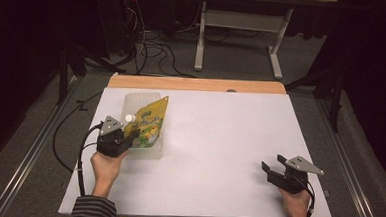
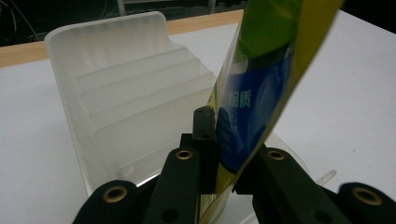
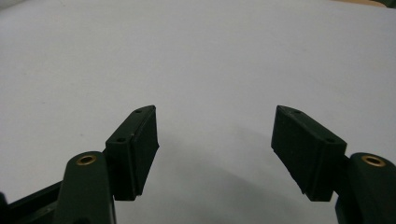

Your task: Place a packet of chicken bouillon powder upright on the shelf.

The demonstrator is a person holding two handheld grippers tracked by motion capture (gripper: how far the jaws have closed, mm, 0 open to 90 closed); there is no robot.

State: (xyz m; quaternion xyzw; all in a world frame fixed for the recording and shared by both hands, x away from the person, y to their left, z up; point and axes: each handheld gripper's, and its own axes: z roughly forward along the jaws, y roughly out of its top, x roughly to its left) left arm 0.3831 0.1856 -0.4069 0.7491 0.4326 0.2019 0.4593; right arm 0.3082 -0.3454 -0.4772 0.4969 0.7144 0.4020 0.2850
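A yellow-green pouch (image 1: 150, 120) with a white cap (image 1: 129, 117) stands tilted over a clear plastic rack (image 1: 135, 98) at the table's left. My left gripper (image 1: 132, 135) is shut on the pouch's lower edge; in the left gripper view the pouch (image 2: 261, 88), with blue print, rises between the jaws, and the rack's stepped slots (image 2: 135, 88) lie just beyond. Near the front right of the table my right gripper (image 1: 272, 168) rests open. In the right gripper view its fingertips (image 3: 140, 135) are far apart over bare white table, with nothing between them.
The white table (image 1: 219, 135) has a wooden strip (image 1: 197, 84) along its far edge. Beyond it stand a grey table frame (image 1: 240, 26) and loose cables (image 1: 154, 46) on the floor. Metal rails (image 1: 34, 145) run along both sides of the table.
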